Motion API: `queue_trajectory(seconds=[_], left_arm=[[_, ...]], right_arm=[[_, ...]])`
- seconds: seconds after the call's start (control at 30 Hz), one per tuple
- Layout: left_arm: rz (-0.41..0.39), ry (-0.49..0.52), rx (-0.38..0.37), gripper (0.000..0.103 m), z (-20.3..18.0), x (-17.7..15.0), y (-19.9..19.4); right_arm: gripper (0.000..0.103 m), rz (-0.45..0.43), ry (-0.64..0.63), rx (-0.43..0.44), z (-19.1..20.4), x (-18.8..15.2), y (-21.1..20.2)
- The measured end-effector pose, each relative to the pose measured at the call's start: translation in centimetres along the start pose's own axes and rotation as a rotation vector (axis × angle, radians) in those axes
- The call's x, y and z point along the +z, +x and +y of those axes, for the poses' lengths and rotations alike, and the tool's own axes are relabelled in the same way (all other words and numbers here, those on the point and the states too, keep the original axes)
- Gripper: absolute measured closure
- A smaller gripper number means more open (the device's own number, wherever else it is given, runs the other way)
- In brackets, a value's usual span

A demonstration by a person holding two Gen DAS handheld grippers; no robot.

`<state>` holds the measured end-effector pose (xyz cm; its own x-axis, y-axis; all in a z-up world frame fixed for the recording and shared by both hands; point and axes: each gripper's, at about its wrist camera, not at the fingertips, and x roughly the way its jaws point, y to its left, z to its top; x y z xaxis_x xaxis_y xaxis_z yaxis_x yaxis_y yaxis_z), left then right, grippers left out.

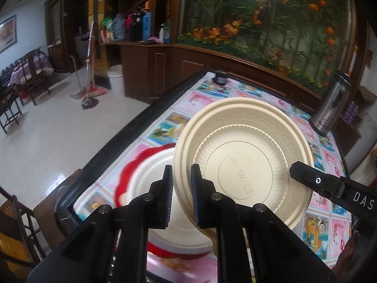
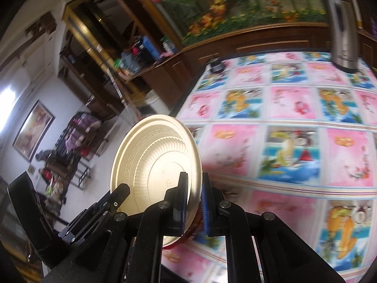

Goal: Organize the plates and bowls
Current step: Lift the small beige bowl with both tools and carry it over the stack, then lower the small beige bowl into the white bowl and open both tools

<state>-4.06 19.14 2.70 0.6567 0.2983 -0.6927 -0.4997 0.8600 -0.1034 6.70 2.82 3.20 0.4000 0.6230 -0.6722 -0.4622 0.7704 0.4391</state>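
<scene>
A beige plate (image 1: 242, 155) with a ribbed well and patterned rim stands nearly on edge above the table. My left gripper (image 1: 182, 181) is shut on its left rim. My right gripper (image 2: 194, 188) is shut on the opposite rim of the same plate (image 2: 150, 162), and its finger shows in the left wrist view (image 1: 306, 176). Below the plate lies a white plate (image 1: 153, 179) with a red rim on the table, partly hidden by my left fingers.
The table has a pink and blue picture cloth (image 2: 282, 118) and a black edge (image 1: 113, 146). A steel thermos (image 1: 329, 103) stands at the far right and a small dark jar (image 1: 220, 77) at the far end. Floor and wooden cabinets lie to the left.
</scene>
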Motion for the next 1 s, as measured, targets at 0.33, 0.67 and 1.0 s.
queue_trajectory(seconds=[0.33, 0.67, 1.0], left_arm=[[0.074, -0.042, 0.042, 0.09, 2.6, -1.1, 2.2], [0.103, -0.042, 0.068, 0.09, 3.2, -1.5, 3.0], [0.087, -0.07, 0.067, 0.09, 3.5, -1.5, 2.5]], right_arm=[[0.093, 0.1, -0.031, 0.03, 2.8, -1.1, 4.4], [0.093, 0.146, -0.039, 0.019, 2.6, -1.7, 6.2], [0.088, 0.165, -0.057, 0.004, 2.6, -1.9, 7.1]])
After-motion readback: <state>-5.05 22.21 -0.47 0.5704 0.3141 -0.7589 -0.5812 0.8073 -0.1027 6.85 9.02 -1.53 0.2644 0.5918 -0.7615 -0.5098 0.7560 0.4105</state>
